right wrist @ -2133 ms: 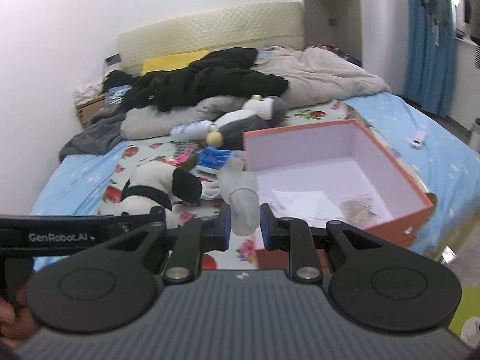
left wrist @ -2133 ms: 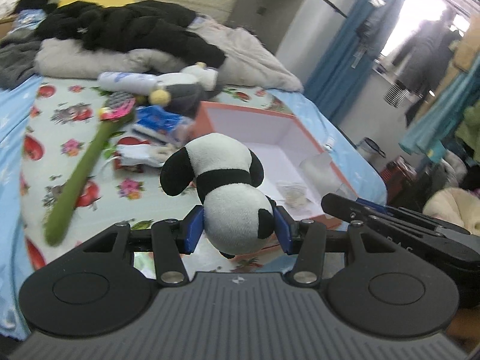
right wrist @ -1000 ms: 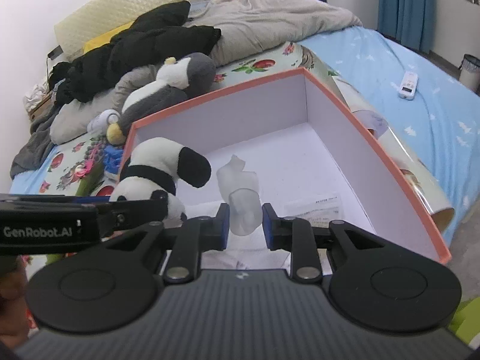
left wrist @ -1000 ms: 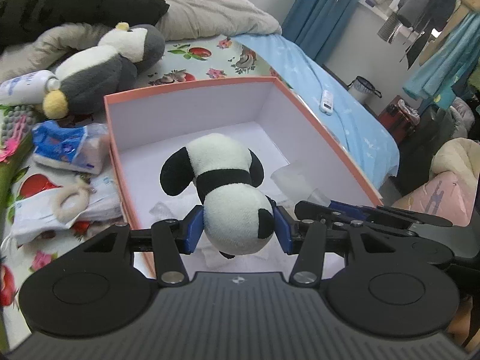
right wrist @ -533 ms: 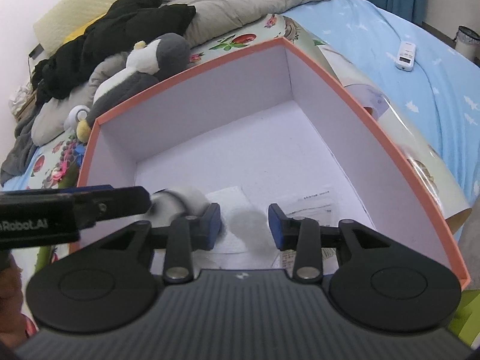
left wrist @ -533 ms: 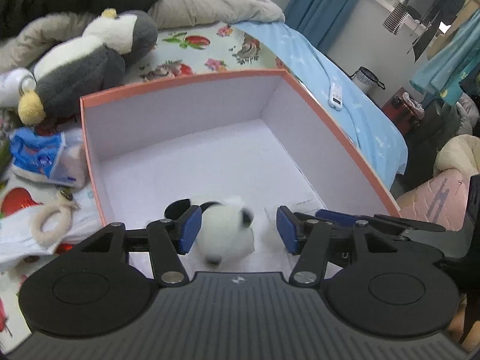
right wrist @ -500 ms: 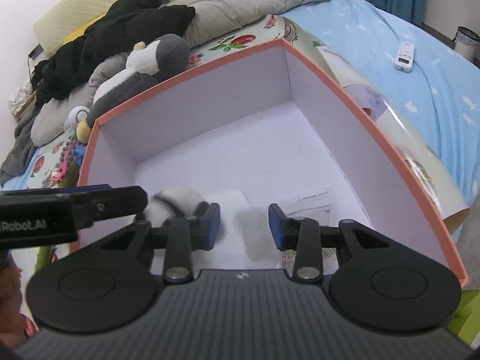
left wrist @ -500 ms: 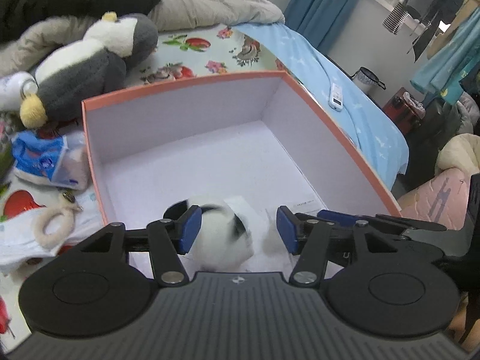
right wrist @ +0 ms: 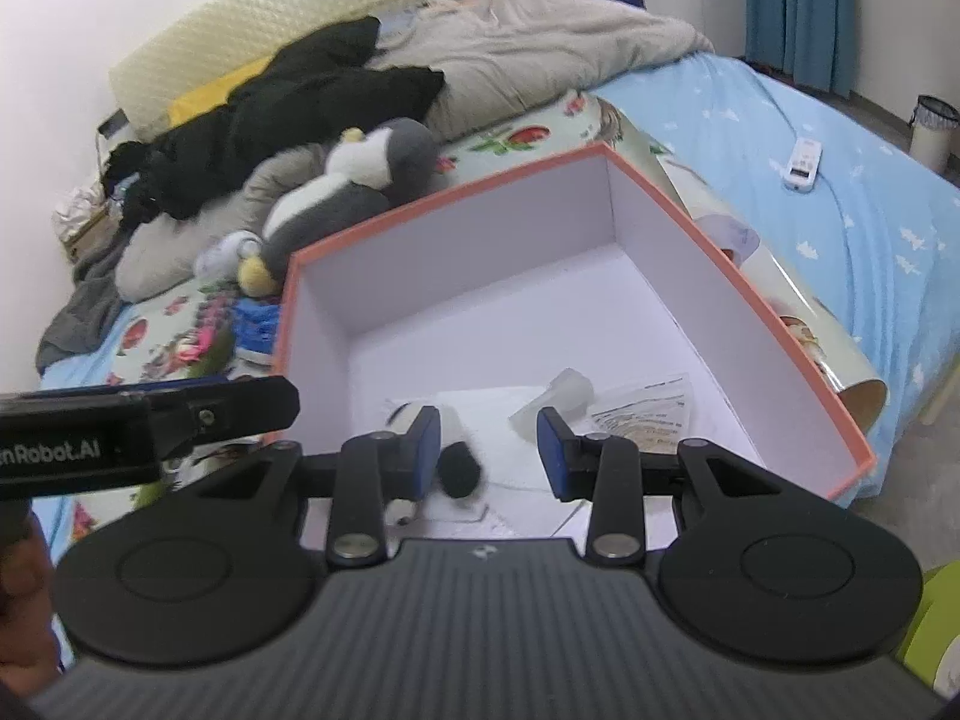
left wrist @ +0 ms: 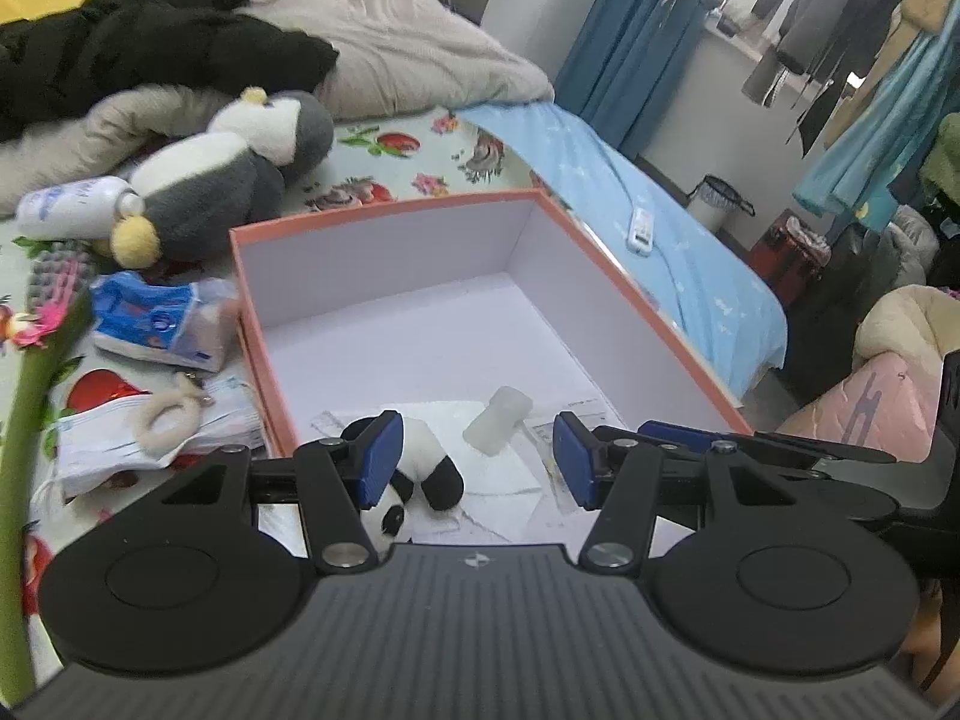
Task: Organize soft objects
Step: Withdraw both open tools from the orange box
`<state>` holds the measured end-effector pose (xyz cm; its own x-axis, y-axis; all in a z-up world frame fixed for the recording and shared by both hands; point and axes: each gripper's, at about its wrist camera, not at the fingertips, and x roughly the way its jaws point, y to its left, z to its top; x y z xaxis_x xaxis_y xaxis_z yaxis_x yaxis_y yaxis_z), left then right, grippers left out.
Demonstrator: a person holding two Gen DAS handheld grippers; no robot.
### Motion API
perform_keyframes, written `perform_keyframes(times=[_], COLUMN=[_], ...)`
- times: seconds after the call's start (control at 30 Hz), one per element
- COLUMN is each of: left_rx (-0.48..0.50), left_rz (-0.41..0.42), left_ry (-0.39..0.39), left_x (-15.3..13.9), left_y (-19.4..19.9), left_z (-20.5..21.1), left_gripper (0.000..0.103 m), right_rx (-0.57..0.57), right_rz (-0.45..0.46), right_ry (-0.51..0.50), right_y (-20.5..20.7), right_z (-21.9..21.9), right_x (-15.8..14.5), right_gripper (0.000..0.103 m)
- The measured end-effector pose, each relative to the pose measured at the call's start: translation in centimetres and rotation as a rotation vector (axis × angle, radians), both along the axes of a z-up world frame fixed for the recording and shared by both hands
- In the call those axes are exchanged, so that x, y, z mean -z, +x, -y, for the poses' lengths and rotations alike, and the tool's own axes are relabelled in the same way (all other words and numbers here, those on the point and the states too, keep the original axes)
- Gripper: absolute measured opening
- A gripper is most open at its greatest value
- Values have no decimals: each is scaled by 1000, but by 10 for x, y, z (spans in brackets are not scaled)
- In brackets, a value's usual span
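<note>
Inside the box [left wrist: 624, 306], panda [left wrist: 420, 474] and translucent piece [left wrist: 498, 420] lie near both empty, wide-open grippers, left gripper [left wrist: 474, 462] and right gripper [right wrist: 486, 450]; penguin [left wrist: 222, 180] lies far left.

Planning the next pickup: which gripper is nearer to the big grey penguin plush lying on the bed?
Left. The left gripper hangs over the box's near-left corner, on the penguin plush's side. The right gripper is further along the box's near edge.

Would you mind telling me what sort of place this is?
Most likely a lived-in bedroom: a bed with a padded headboard, a rumpled blanket, and clothes hanging by the window.
</note>
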<state>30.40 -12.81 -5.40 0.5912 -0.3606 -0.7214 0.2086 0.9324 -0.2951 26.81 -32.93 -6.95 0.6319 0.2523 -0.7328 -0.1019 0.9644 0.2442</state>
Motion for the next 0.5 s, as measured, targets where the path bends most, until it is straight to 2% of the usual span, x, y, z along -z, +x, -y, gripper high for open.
perform_keyframes(times=[0.3, 0.5], left_rx=[-37, -82], left_rz=[92, 145], left_ry=[-14, -22], left_x=[-41, -58], left_y=[-84, -149], left_z=[-28, -53], left_gripper=[61, 61], right_rx=[-22, -53], right_rz=[94, 132], right_ry=[3, 17], right_y=[-67, -112], right_z=[-20, -39], right_x=[-38, -51], right_gripper=[39, 39])
